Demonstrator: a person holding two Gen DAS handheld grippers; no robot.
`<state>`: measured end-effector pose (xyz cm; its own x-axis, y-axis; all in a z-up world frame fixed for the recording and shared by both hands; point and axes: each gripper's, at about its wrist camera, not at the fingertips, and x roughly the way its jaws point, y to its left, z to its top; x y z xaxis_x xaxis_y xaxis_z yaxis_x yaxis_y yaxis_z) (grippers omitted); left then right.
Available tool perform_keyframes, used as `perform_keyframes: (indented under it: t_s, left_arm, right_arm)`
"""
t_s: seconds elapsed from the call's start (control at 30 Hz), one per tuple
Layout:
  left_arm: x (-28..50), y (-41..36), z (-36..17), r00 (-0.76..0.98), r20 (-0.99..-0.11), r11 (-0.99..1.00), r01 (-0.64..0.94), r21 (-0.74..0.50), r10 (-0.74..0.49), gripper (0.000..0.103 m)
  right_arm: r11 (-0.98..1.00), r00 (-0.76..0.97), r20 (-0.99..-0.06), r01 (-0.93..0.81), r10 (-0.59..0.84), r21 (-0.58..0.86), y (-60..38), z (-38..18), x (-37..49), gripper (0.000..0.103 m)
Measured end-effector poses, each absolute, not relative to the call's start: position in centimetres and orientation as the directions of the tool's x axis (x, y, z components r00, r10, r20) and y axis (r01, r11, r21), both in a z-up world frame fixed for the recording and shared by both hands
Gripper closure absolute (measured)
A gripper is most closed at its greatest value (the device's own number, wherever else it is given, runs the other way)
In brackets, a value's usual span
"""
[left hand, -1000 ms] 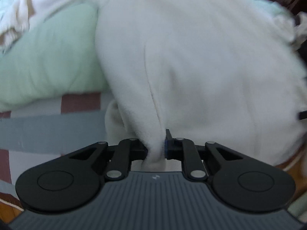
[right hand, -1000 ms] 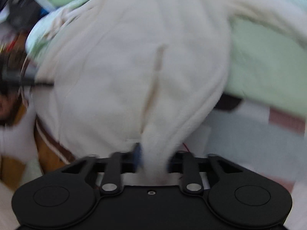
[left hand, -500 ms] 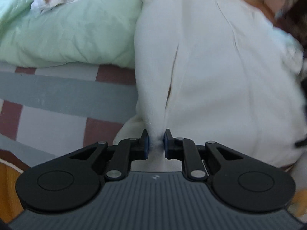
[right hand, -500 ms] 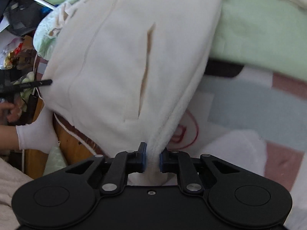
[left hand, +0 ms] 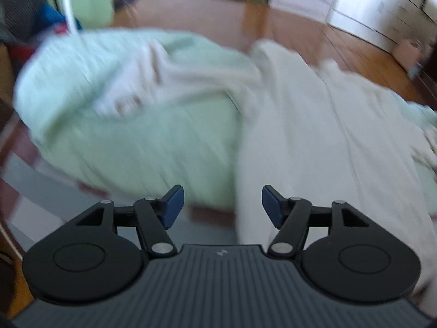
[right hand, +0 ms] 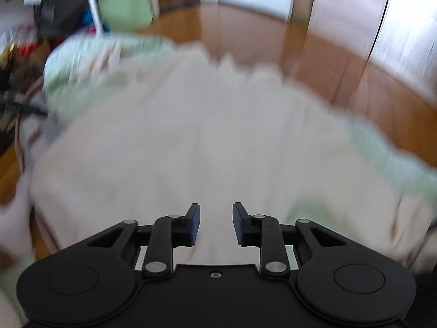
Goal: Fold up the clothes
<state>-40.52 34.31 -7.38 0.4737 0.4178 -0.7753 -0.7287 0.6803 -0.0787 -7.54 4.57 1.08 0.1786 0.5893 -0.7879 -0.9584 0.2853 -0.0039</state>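
White fleece garment: one item, cream-white and soft-napped, spread out flat with a seam line running along its length. In the left wrist view it lies to the right of, and partly over, a pale green quilt; in the right wrist view the same garment fills the middle of the frame, with green fabric showing at its left and right edges. Both views are motion-blurred, so finer details of the garment cannot be told.

Left claw: jaws opening, blue pads set well apart, nothing between them. The garment's near edge lies below and beyond the right-hand pad, not touching it.

Right claw: jaws opening, a narrower gap than the left, nothing pinched. The garment lies beneath the gap, clear of the pads.

Pale green quilt: bulky, rumpled, with a crumpled white cloth lying on top of it.

Checked blanket: grey, white and brick-red squares, under the quilt at the lower left of the left wrist view.

Wooden floor: brown boards, beyond the bedding.

White cabinets: along the far wall at upper right.

Clutter: dark and mixed-colour objects at far left of the right wrist view, too blurred to tell apart.
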Motion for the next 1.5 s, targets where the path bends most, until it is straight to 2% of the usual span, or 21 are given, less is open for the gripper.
perform_keyframes:
  t_s: [0.1,0.2,0.23,0.3,0.33,0.43,0.5,0.6,0.73,0.83,0.93,1.0,1.17,1.2,1.23,1.27,1.33,1.43,1.5]
  left_arm:
    - [-40.5,35.9,-3.8,0.478,-0.764,0.681,-0.729,-0.071,0.433,0.04]
    - [-40.9,37.1,0.4,0.47,-0.747,0.694,-0.72,-0.015,0.471,0.04]
    - [-41.2,37.4,1.9,0.458,-0.741,0.683,-0.73,0.003,0.492,0.036]
    - [-41.6,38.2,4.8,0.439,-0.73,0.67,-0.741,0.036,0.525,0.033]
    - [-41.7,38.6,6.0,0.433,-0.725,0.671,-0.74,0.053,0.536,0.031]
    - [-41.4,39.7,8.6,0.396,-0.691,0.66,-0.735,0.157,0.605,0.017]
    - [-40.3,41.3,8.5,0.371,-0.688,0.657,-0.725,0.204,0.623,0.015]
    - [-38.1,44.4,6.7,0.376,-0.693,0.68,-0.698,0.226,0.616,0.015]
    - [-35.5,48.4,0.5,0.377,-0.71,0.699,-0.678,0.226,0.595,0.013]
    - [-34.8,50.7,-5.1,0.289,-0.707,0.634,-0.719,0.285,0.646,0.015]
    - [-34.2,53.2,-10.6,0.208,-0.717,0.581,-0.748,0.321,0.665,0.023]
    - [-34.0,54.8,-12.8,0.225,-0.756,0.6,-0.755,0.262,0.614,0.023]
    - [-33.6,58.3,-17.1,0.17,-0.8,0.568,-0.787,0.242,0.576,0.016]
    - [-34.0,58.8,-17.3,0.191,-0.804,0.563,-0.801,0.203,0.563,0.02]
    - [-34.4,59.3,-17.0,0.22,-0.809,0.56,-0.814,0.156,0.545,0.06]
    - [-34.6,59.7,-16.6,0.211,-0.822,0.551,-0.822,0.143,0.53,0.089]
    - [-35.5,59.8,-14.1,0.225,-0.782,0.514,-0.846,0.139,0.582,0.09]
    - [-37.8,59.8,-8.1,0.296,-0.644,0.482,-0.867,0.13,0.706,0.09]
    - [-39.8,60.5,-4.7,0.308,-0.569,0.441,-0.891,0.108,0.762,0.09]
  right_arm:
    - [0.31,0.214,-0.739,-0.951,0.638,-0.008,9.0,6.3,-7.0,0.072]
    - [0.353,0.146,-0.731,-0.925,0.667,0.137,11.8,10.5,-6.6,0.07]
    - [0.361,0.11,-0.729,-0.911,0.676,0.197,12.3,11.3,-6.8,0.066]
    - [0.355,0.041,-0.719,-0.888,0.694,0.292,13.3,12.6,-7.3,0.065]
    - [0.33,0.024,-0.71,-0.897,0.703,0.296,13.7,12.7,-8.0,0.064]
    - [0.305,0.062,-0.695,-0.924,0.716,0.231,15.7,11.5,-9.7,0.063]
    - [0.322,0.088,-0.705,-0.924,0.704,0.207,17.6,10.1,-10.1,0.063]
    - [0.326,0.107,-0.725,-0.93,0.68,0.168,19.8,7.8,-10.3,0.063]
    - [0.298,0.193,-0.723,-0.955,0.664,0.019,22.4,4.1,-11.2,0.062]
    - [0.288,0.229,-0.709,-0.957,0.668,-0.038,24.4,0.8,-11.0,0.062]
    - [0.322,0.221,-0.711,-0.947,0.667,0.007,26.8,-3.0,-10.0,0.062]
    - [0.361,0.203,-0.722,-0.93,0.661,0.07,28.4,-5.5,-8.9,0.062]
    - [0.435,0.162,-0.757,-0.883,0.633,0.175,29.6,-10.1,-7.6,0.062]
    - [0.441,0.168,-0.759,-0.881,0.629,0.171,29.6,-10.7,-7.6,0.062]
    - [0.449,0.177,-0.76,-0.878,0.626,0.164,29.6,-11.4,-7.7,0.062]
    - [0.465,0.187,-0.761,-0.87,0.621,0.165,29.7,-11.9,-7.8,0.062]
    - [0.507,0.205,-0.766,-0.844,0.609,0.177,29.8,-12.7,-7.8,0.062]
    - [0.527,0.169,-0.768,-0.814,0.617,0.244,29.9,-13.4,-7.9,0.062]
    - [0.524,0.168,-0.773,-0.818,0.612,0.237,30.2,-13.5,-8.4,0.062]
